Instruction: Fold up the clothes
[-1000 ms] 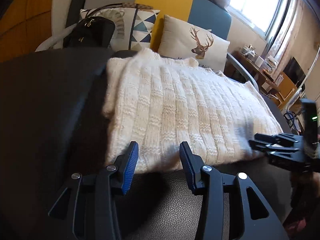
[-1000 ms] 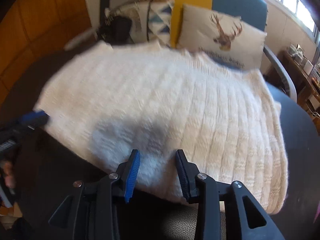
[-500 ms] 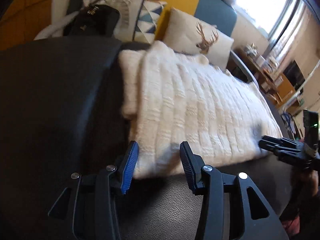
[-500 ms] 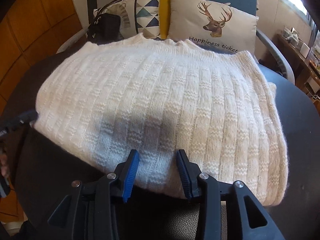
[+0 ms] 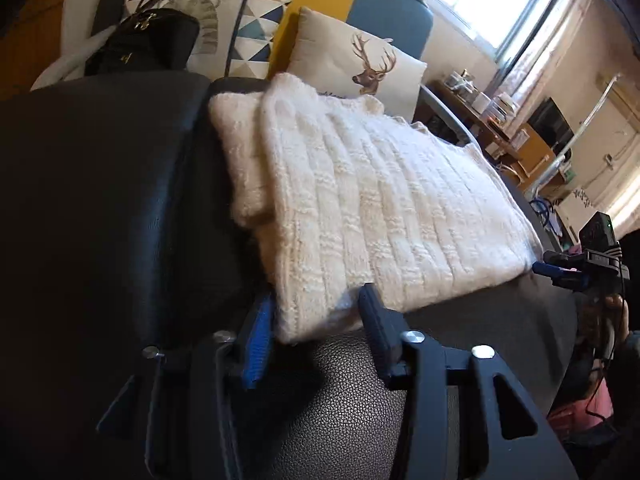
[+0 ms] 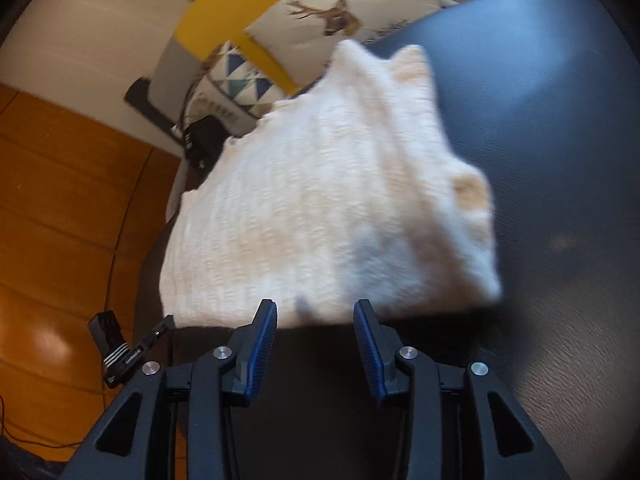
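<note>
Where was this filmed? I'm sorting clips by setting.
Probably a living room at home: a sofa with a deer-print cushion, a black handbag beside it, and a cream knit sweater lying on a dark leather table.

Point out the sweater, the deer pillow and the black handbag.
sweater (image 5: 380, 216), left wrist view, middle of the knit top.
deer pillow (image 5: 344, 60), left wrist view, its front face.
black handbag (image 5: 148, 46), left wrist view, its side.

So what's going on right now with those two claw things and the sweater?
Left gripper open, fingers straddling the near corner of the white sweater. Right gripper open at its edge. Sweater folded flat on the black table. Nothing in the way.
</note>
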Demonstrator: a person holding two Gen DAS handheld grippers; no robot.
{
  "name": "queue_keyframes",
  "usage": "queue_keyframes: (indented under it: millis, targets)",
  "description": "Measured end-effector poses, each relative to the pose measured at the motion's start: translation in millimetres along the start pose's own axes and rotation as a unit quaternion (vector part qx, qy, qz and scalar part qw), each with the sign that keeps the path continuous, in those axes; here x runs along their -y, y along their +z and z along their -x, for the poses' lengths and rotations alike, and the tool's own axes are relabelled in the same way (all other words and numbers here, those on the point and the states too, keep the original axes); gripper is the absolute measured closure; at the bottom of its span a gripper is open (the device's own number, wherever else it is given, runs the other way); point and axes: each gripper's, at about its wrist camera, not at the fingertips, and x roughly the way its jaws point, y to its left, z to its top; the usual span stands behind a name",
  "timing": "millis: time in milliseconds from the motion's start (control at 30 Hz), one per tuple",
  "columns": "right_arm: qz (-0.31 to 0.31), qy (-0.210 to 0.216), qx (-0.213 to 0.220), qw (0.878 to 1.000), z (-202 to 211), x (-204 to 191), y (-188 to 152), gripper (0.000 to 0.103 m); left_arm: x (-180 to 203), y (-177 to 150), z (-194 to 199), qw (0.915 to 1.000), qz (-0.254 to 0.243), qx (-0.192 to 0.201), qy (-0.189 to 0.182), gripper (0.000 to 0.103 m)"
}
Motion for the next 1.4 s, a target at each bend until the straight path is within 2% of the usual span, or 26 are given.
queue_keyframes:
  millis: [67,133,200,267,367,533,633,700,733,800,833,900,1000,1100,1167,1200,1233,1267,1400]
  targets:
    - [0.0,-0.003,0.0,1.0,5.0,2.0,-2.1,0.063,0.5,-0.8,2.4,0.9999,-0.009,-0.004,0.002,0.088]
    - [-0.006,0.004,0.009,1.0,17.0,7.9,-1.2,0.063,-3.0,-0.6,3.1,0.9999,-0.006,-0.006,0.005,0.088]
    - [-0.025,0.024,0.023,0.999,30.9,20.9,3.7,0.059,-8.9,-0.3,4.7,0.9997,0.02,-0.01,-0.006,0.087]
    - [-0.037,0.032,0.036,0.998,40.8,32.8,11.7,0.047,-13.7,-2.2,7.1,0.999,0.044,-0.008,-0.005,0.079]
    - [-0.062,0.054,0.034,0.996,44.8,53.4,25.0,0.034,-15.7,-3.1,7.4,0.998,0.063,-0.013,-0.001,0.076]
    - [-0.067,0.107,0.005,0.992,32.0,70.3,47.8,0.033,-11.3,-2.6,5.4,0.9972,0.069,-0.022,0.014,0.076]
    - [-0.053,0.135,-0.018,0.989,21.5,71.5,58.7,0.038,-8.7,-2.5,4.2,0.9967,0.073,-0.028,0.022,0.075]
    - [-0.016,0.132,-0.039,0.99,13.5,61.8,60.0,0.045,-7.7,-2.2,3.1,0.9964,0.074,-0.032,0.026,0.072]
    - [0.004,0.128,-0.052,0.99,9.2,56.5,60.4,0.053,-7.2,-1.9,2.3,0.9963,0.074,-0.033,0.027,0.07]
    - [0.04,0.097,-0.078,0.991,-0.9,47.2,57.7,0.079,-5.5,-0.9,0.1,0.9963,0.07,-0.037,0.032,0.068]
    - [0.058,0.073,-0.092,0.991,-5.5,43.0,55.5,0.097,-4.6,-0.5,-1.0,0.9963,0.068,-0.039,0.035,0.068]
    - [0.096,0.018,-0.118,0.988,-14.3,34.8,50.3,0.098,-4.0,0.0,-2.0,0.9963,0.066,-0.039,0.039,0.068]
    - [0.123,-0.044,-0.112,0.985,-6.7,29.4,49.8,0.098,-5.3,-0.8,0.0,0.9965,0.065,-0.035,0.039,0.068]
    - [0.12,-0.059,-0.112,0.985,-6.9,35.3,45.1,0.098,-7.7,-0.8,4.0,0.9969,0.066,-0.027,0.033,0.068]
    - [0.102,-0.04,-0.101,0.989,-2.2,34.5,45.7,0.091,-12.6,3.7,11.4,0.9971,0.072,-0.013,0.023,0.066]
    - [0.092,-0.027,-0.093,0.991,0.8,33.6,46.4,0.083,-15.5,6.4,15.8,0.9969,0.076,-0.005,0.016,0.062]
    - [0.081,-0.021,-0.085,0.993,4.4,33.4,47.8,0.073,-18.6,9.7,20.4,0.9967,0.08,0.003,0.008,0.054]
    - [0.07,-0.017,-0.077,0.994,8.5,33.6,49.6,0.072,-22.0,13.7,25.4,0.9965,0.083,0.012,0.0,0.05]
    - [0.056,-0.006,-0.036,0.998,22.1,27.2,56.4,0.062,-38.8,37.7,30.9,0.9955,0.089,0.031,-0.01,0.049]
